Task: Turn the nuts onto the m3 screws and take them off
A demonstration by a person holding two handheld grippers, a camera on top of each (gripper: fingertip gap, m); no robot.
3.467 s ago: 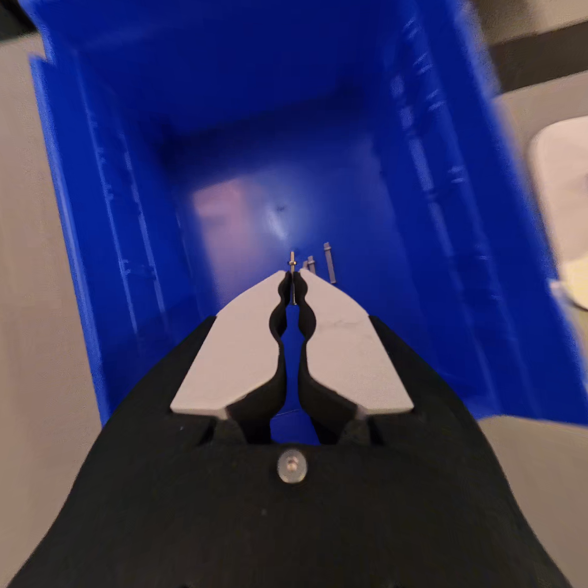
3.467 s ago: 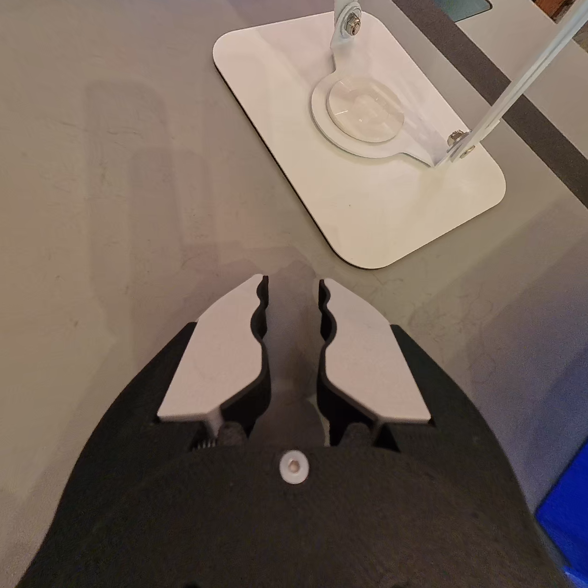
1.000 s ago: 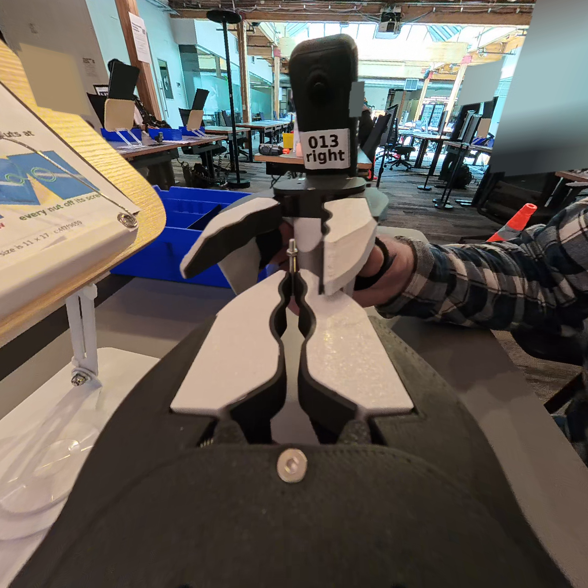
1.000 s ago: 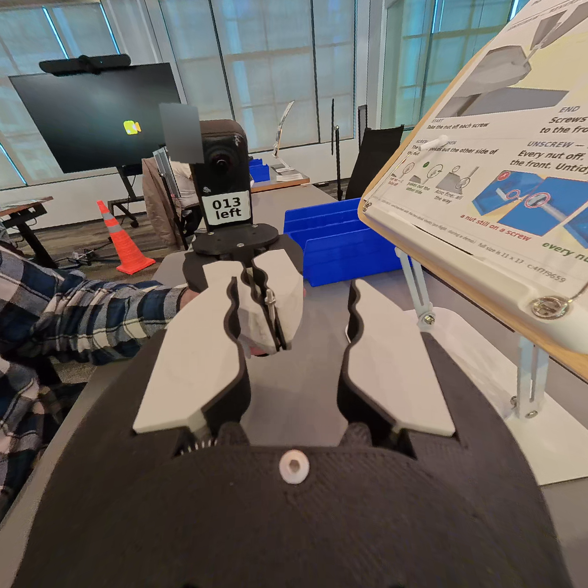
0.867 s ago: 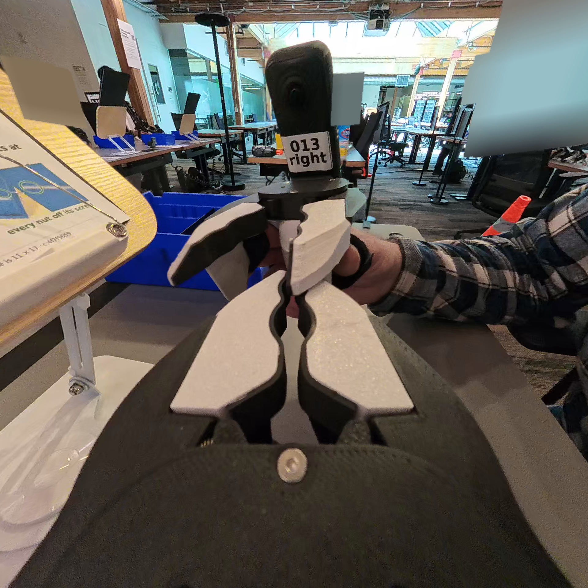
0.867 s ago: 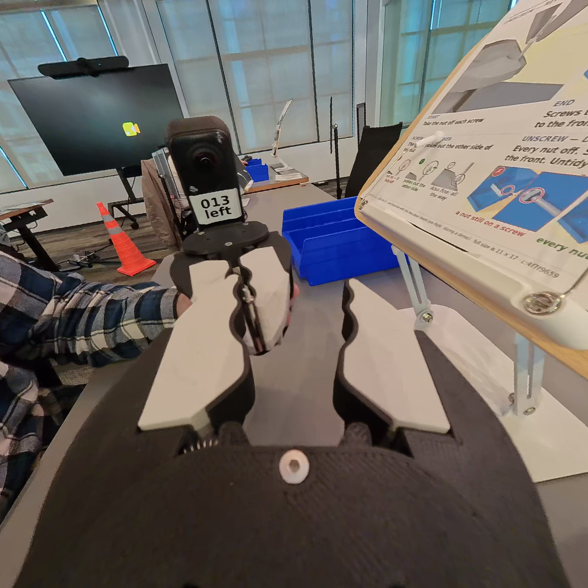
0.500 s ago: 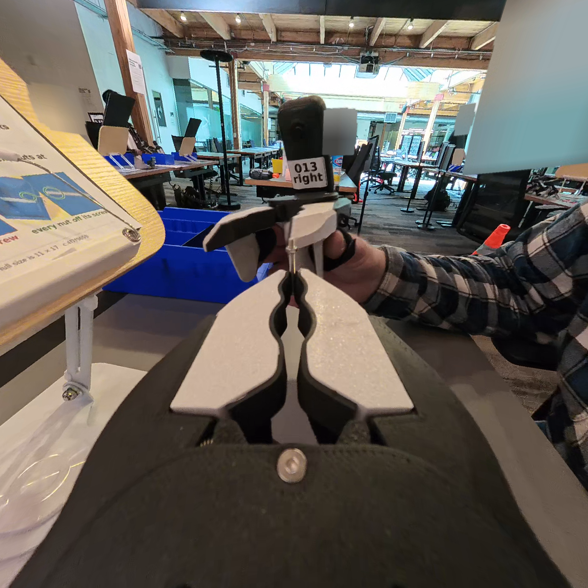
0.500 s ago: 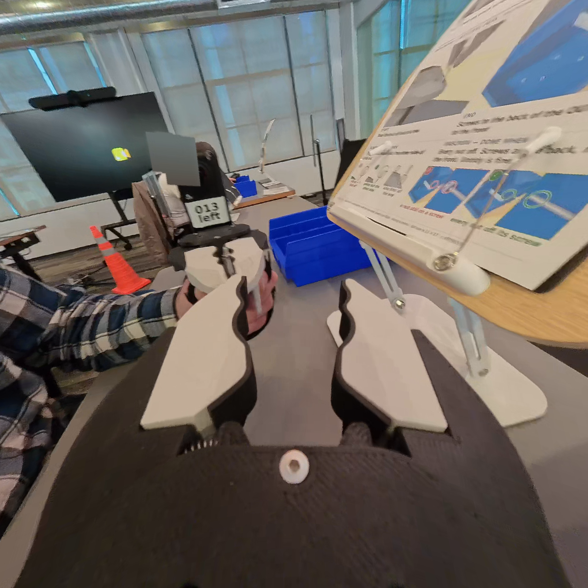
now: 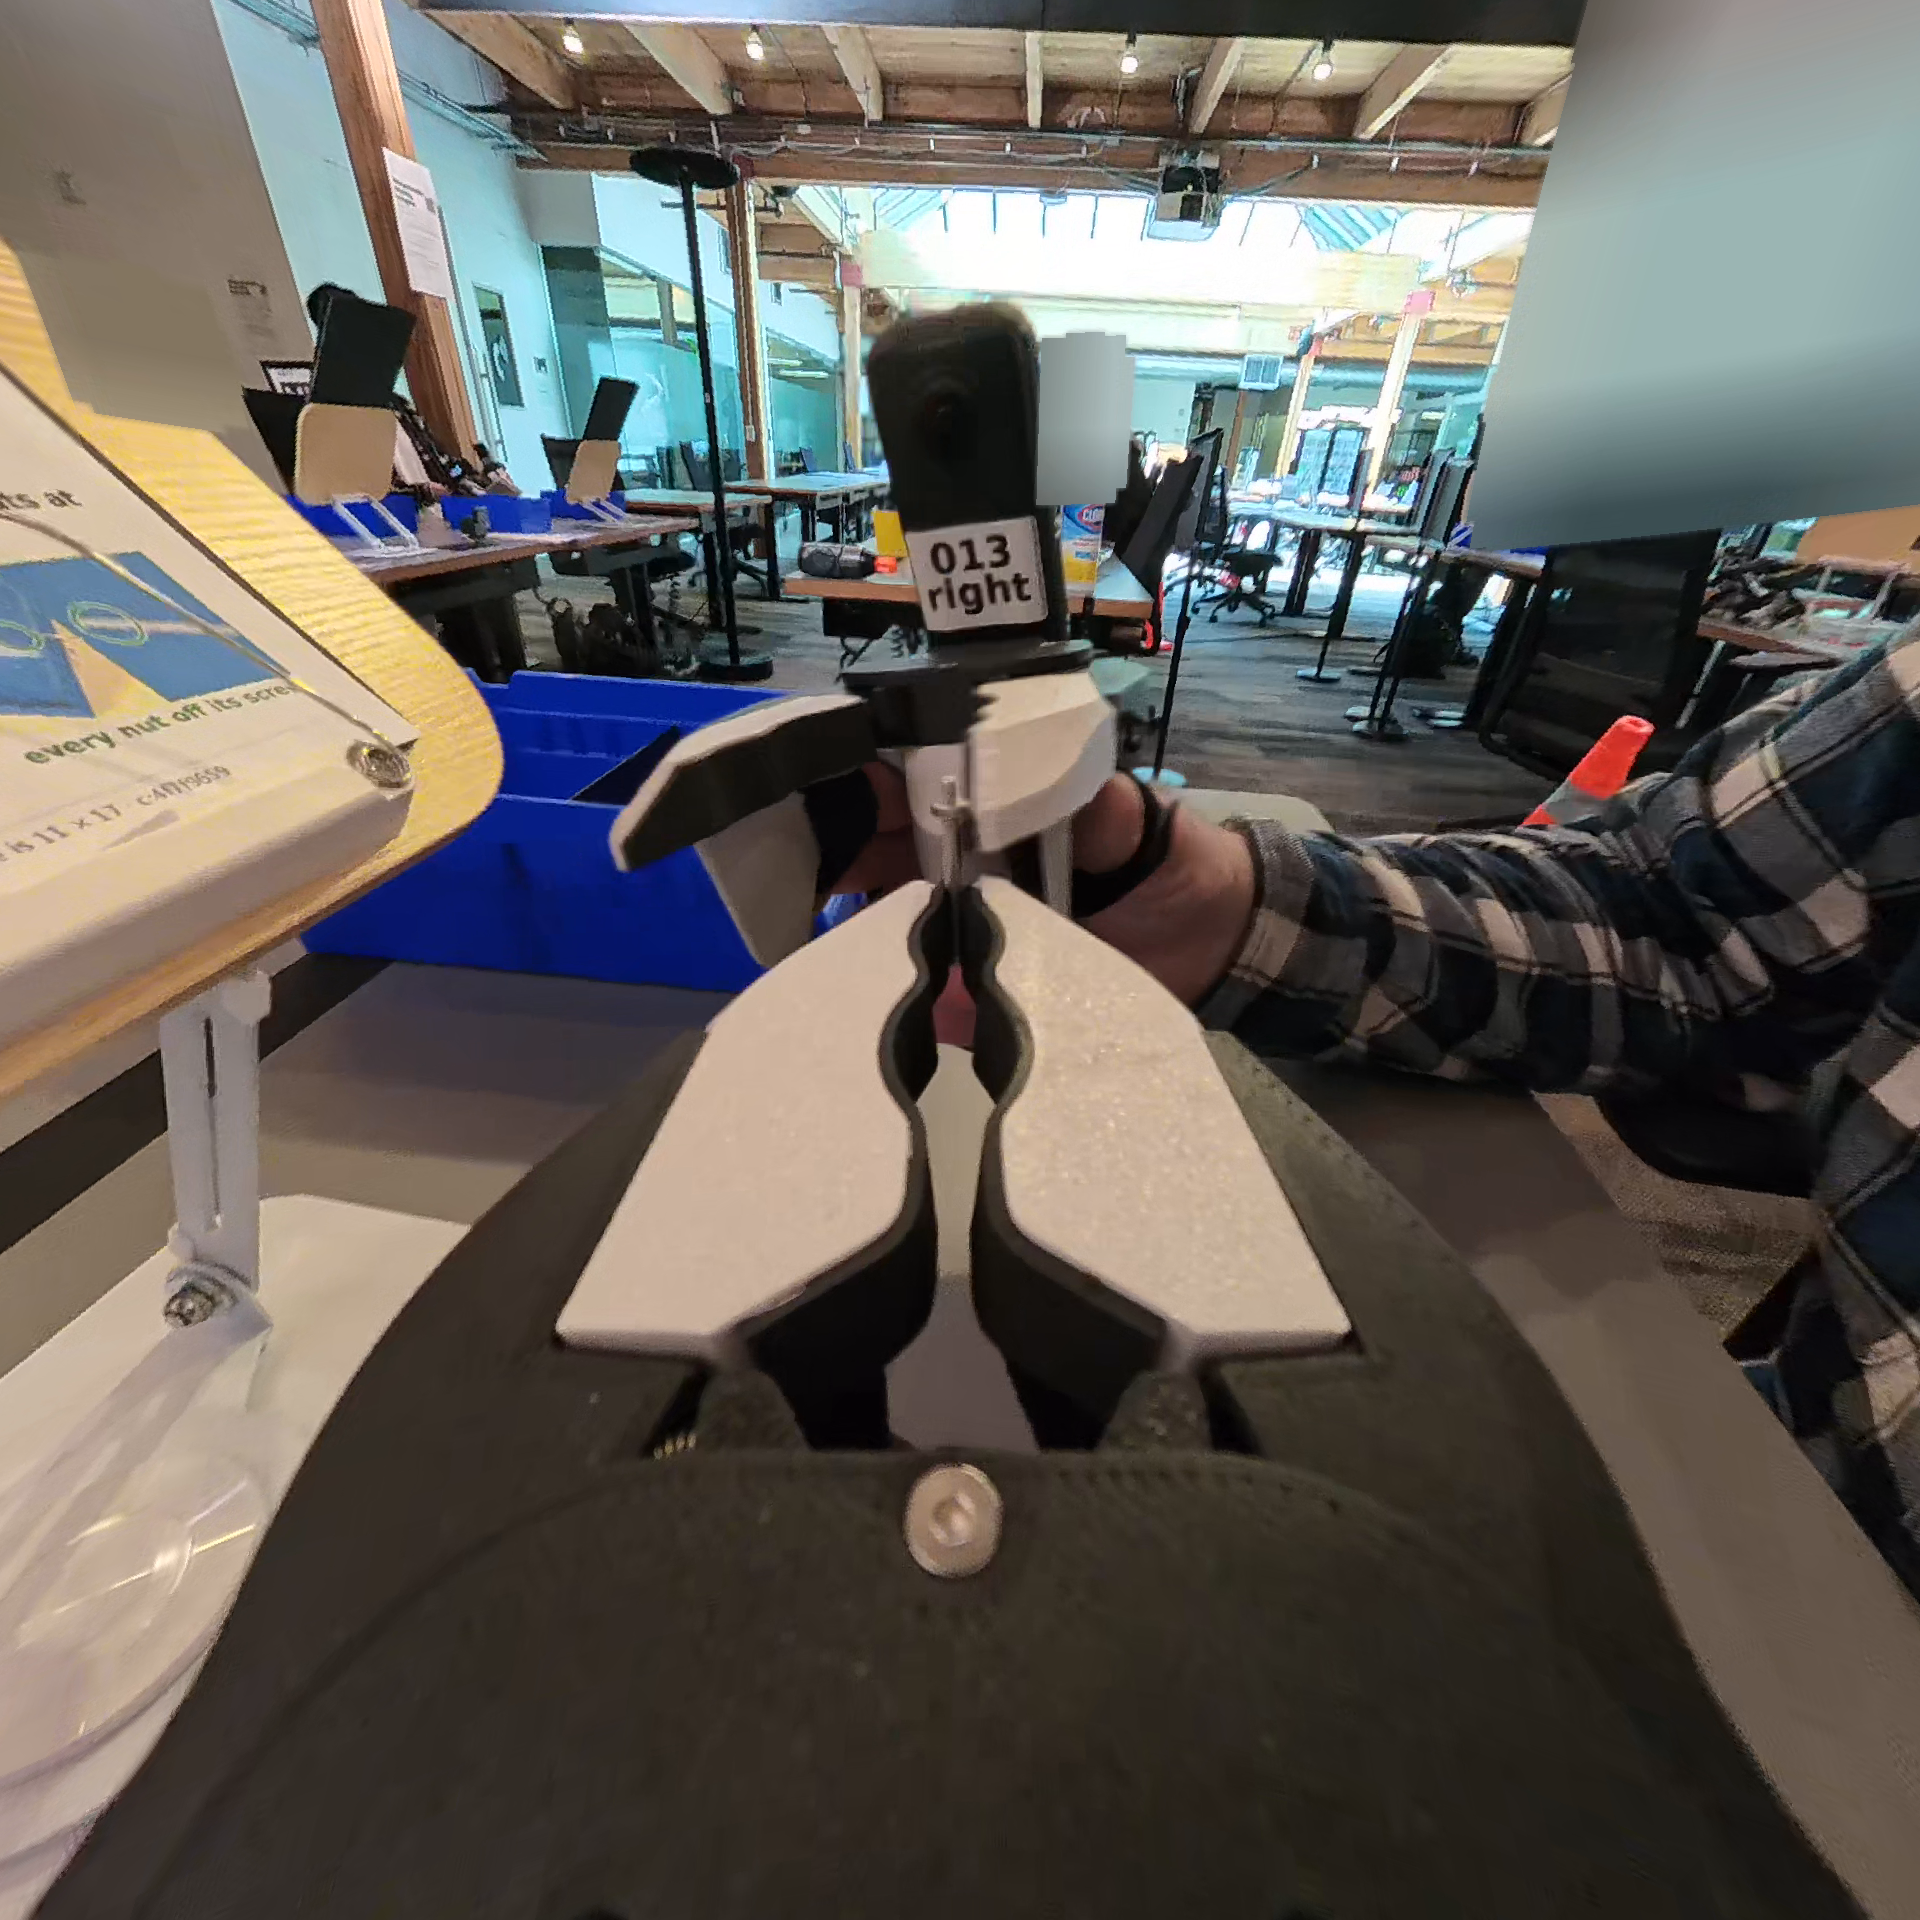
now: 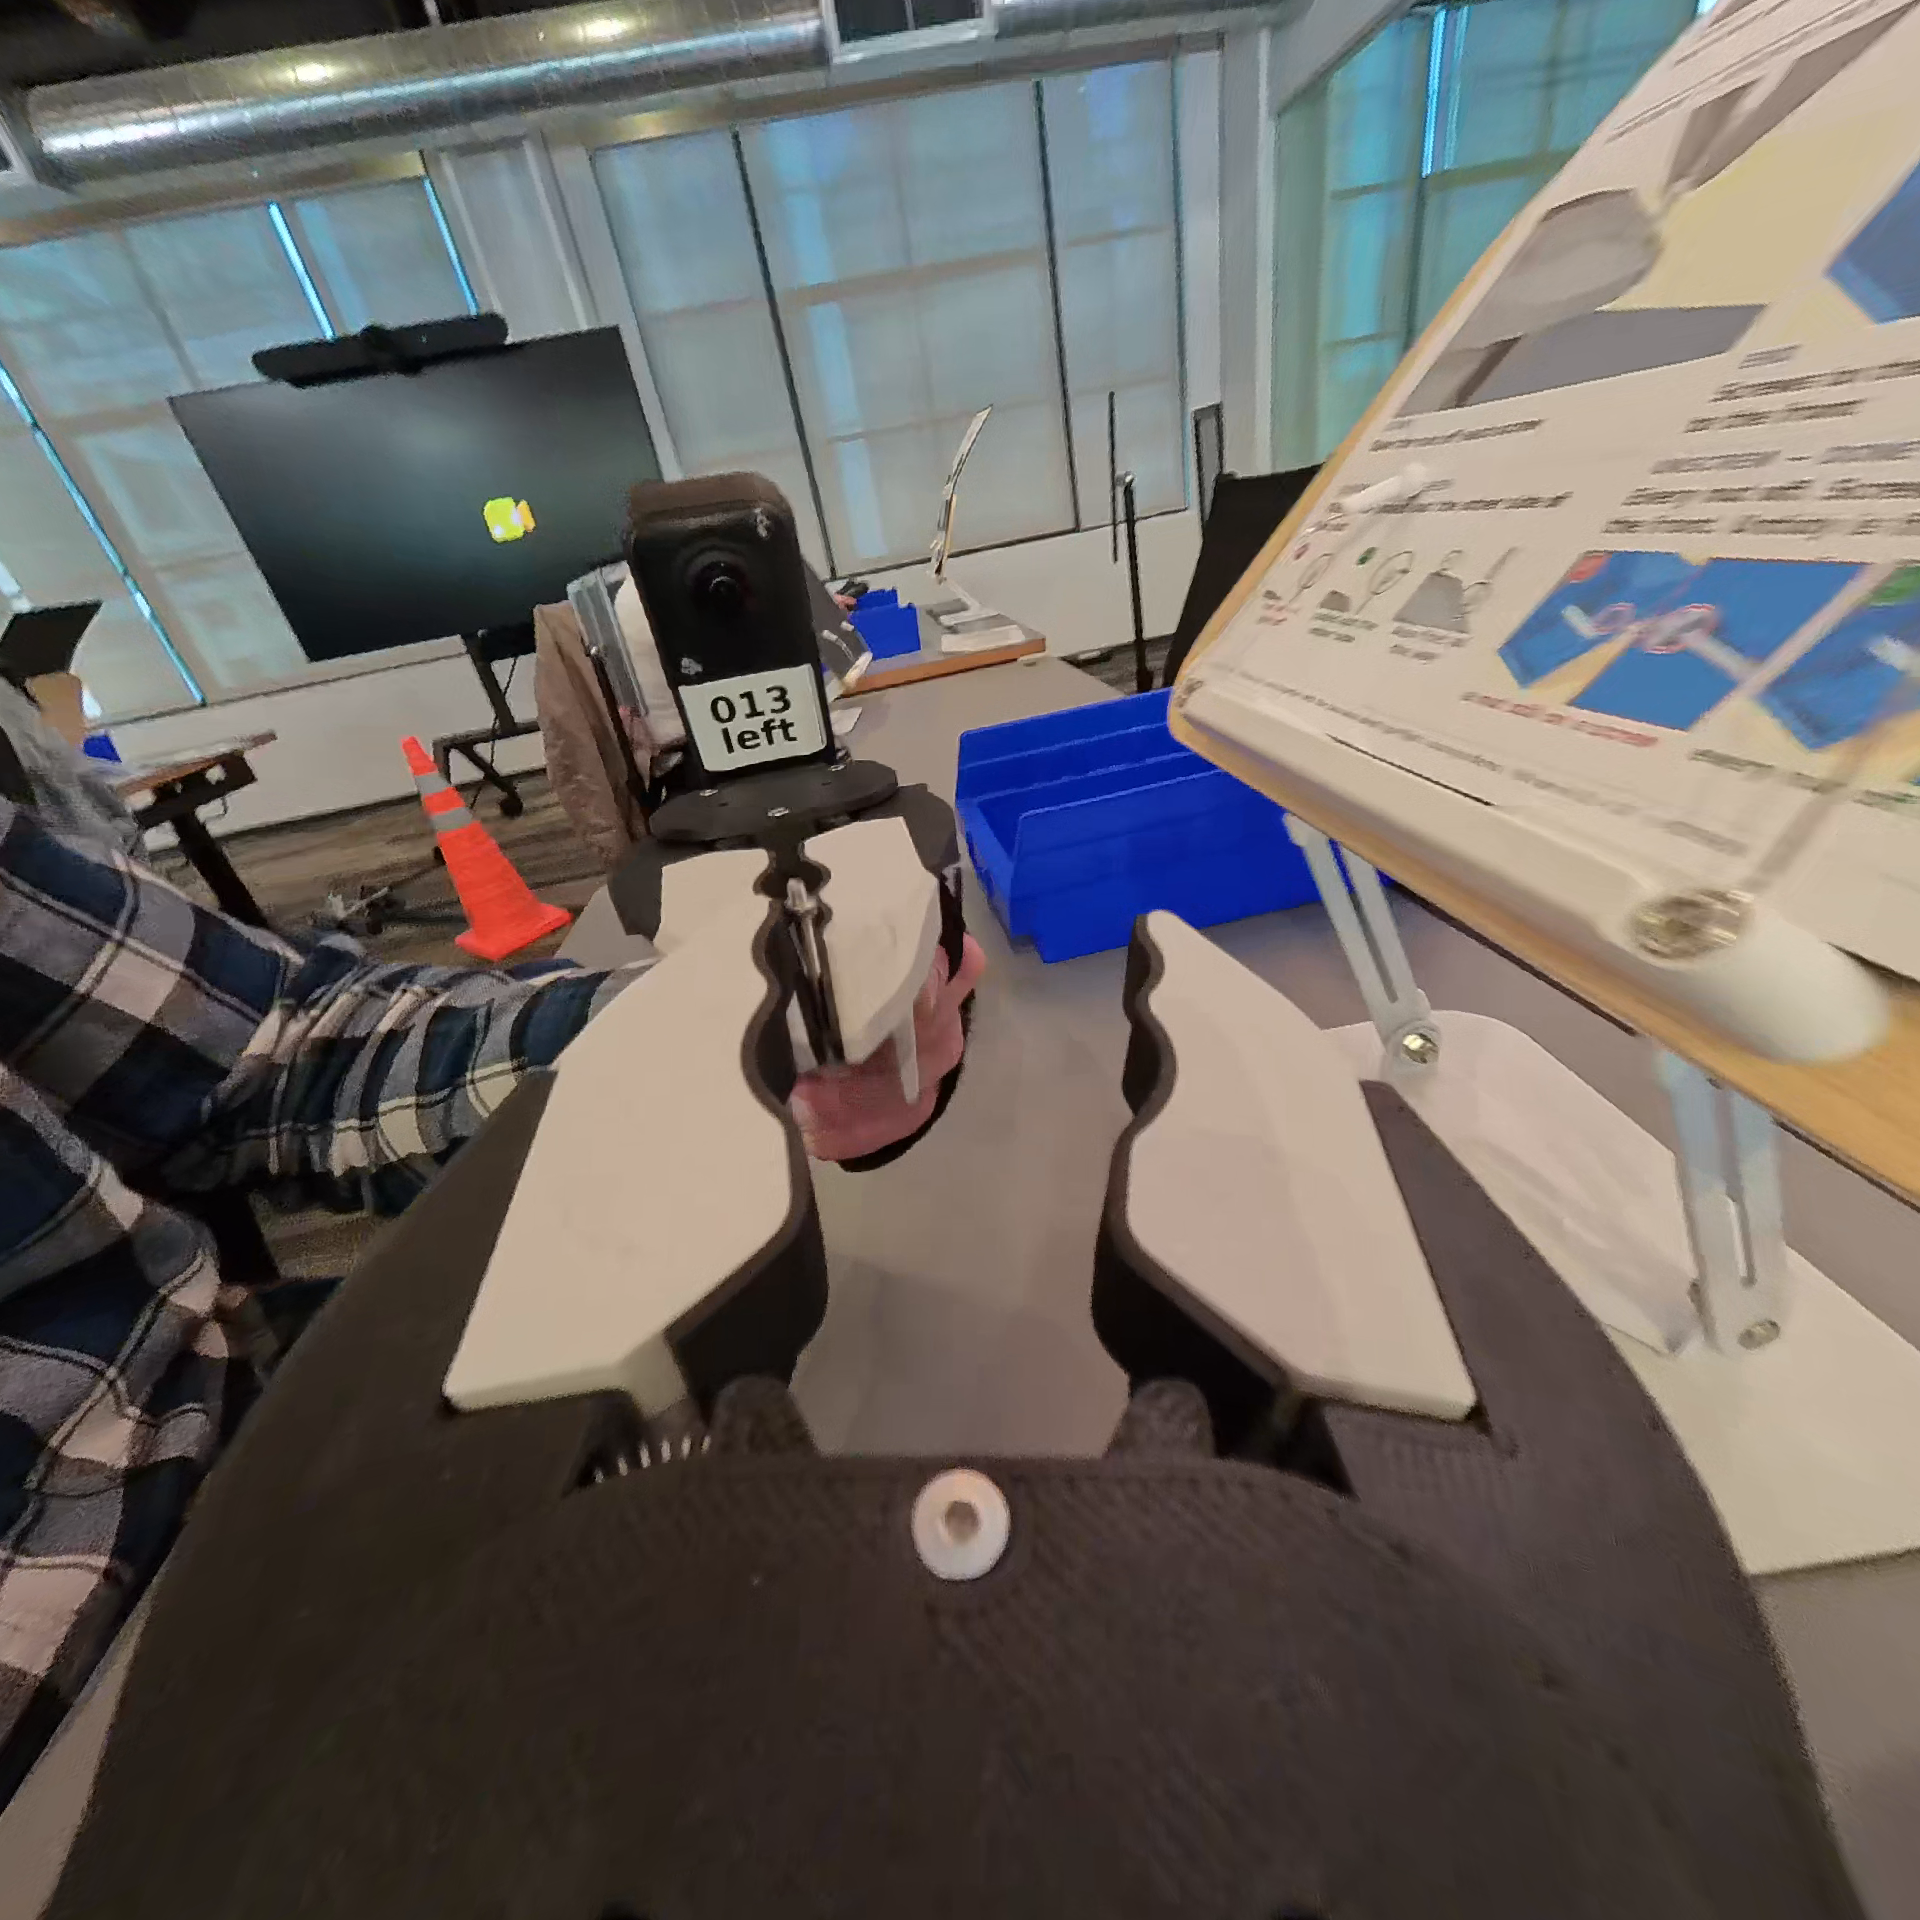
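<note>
While pinched upright in the shut left claw (image 9: 951,902), screw (image 9: 950,831) before the gaping right claw (image 10: 951,971).

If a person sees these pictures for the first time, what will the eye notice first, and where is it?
First, the two tools facing each other above the grey table: the left tool is shut on a thin metal screw that sticks out of its tip, and the right tool stands wide open and holds nothing. Next, the blue bin behind them and the tilted instruction board beside it.
</note>
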